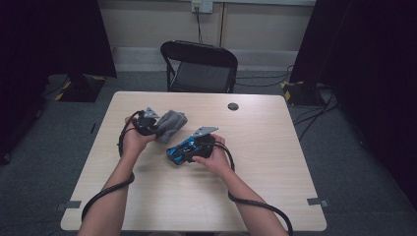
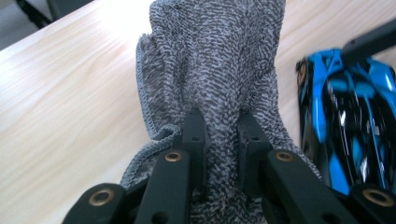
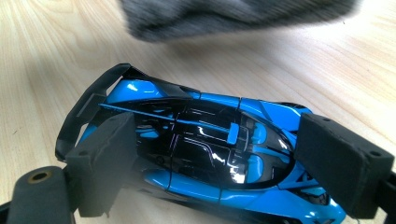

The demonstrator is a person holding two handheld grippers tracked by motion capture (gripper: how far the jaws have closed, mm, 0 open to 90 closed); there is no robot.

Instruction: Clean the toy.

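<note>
Nubby grey cloth (image 2: 215,70) — glossy blue car (image 3: 210,149)

A black folding chair (image 1: 199,66) stands behind the wooden table (image 1: 275,162).

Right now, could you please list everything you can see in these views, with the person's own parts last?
cloth: one, grey, clamped in the left gripper, above the table's middle.
toy car: one, blue and black, between the right gripper's jaws, near the table's middle.
table: one, light wood, centre.
round cap: one, dark, far side of the tabletop.
folding chair: one, black, behind the table.
wall socket: one, white, back wall.
left gripper: one, black, shut on the cloth.
right gripper: one, black, jaws on both sides of the toy car.
</note>
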